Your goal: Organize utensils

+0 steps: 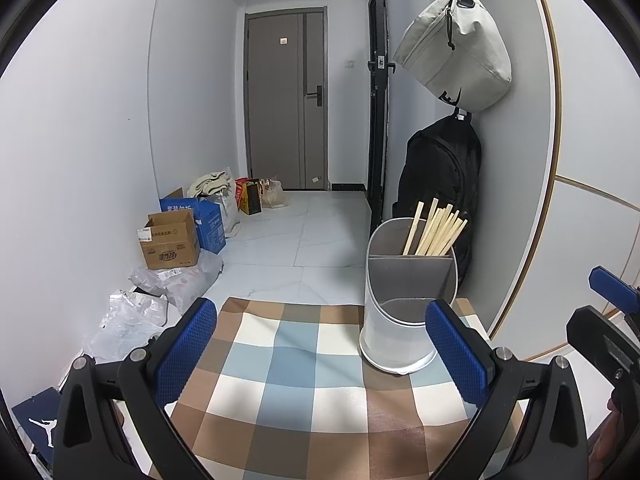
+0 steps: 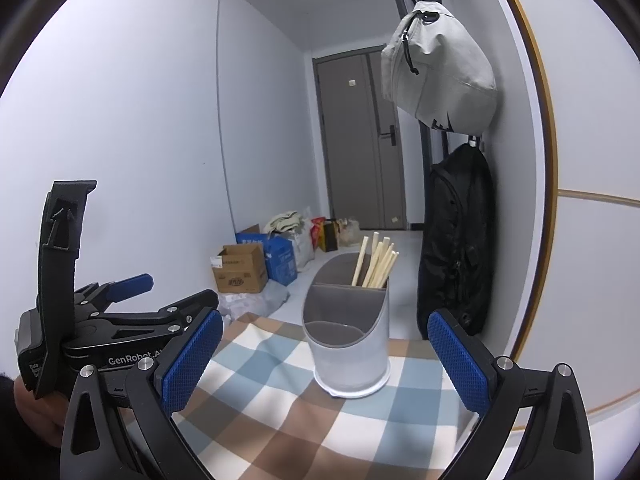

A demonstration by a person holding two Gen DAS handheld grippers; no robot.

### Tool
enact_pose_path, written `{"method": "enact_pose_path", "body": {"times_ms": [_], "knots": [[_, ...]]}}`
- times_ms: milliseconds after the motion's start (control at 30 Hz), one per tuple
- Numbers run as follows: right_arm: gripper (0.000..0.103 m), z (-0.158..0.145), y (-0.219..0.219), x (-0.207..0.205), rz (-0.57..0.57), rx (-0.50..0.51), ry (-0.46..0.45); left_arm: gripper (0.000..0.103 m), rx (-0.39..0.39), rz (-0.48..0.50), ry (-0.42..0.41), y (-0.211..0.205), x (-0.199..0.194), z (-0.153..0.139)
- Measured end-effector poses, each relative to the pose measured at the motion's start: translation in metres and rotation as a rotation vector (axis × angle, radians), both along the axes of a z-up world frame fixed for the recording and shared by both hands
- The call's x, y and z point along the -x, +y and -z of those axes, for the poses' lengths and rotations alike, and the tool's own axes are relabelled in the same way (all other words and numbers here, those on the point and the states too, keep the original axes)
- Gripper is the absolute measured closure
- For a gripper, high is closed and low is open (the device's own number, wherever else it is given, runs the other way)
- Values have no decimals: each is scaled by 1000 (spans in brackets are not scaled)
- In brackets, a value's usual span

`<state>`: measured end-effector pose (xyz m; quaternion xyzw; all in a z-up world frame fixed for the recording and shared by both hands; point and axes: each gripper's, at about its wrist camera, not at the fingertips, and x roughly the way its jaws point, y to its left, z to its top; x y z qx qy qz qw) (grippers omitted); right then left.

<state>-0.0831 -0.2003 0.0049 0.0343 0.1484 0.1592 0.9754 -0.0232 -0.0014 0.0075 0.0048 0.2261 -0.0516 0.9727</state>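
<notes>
A grey-and-white utensil holder (image 1: 404, 312) stands on a checked cloth (image 1: 304, 392), near its far right corner; it also shows in the right wrist view (image 2: 350, 340). Several wooden chopsticks (image 1: 434, 226) stand in its rear compartment, also seen in the right wrist view (image 2: 376, 260); the front compartment looks empty. My left gripper (image 1: 320, 344) is open and empty, held over the cloth just short of the holder. My right gripper (image 2: 326, 360) is open and empty, facing the holder. The left gripper's body (image 2: 120, 320) shows at the left of the right wrist view.
The cloth (image 2: 280, 412) covers a small table beside a white wall on the right. A black backpack (image 1: 444, 184) and a grey bag (image 1: 456, 48) hang just behind the holder. Cardboard boxes (image 1: 170, 240) and plastic bags (image 1: 132, 316) lie on the floor to the left.
</notes>
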Motion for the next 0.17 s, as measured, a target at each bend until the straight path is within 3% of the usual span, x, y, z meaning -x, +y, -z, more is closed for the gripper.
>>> {"method": "enact_pose_path", "body": {"times_ms": [167], "knots": [[0,2,1,-4,-1,4,16,2,2,5,23,0,-5,4]]}}
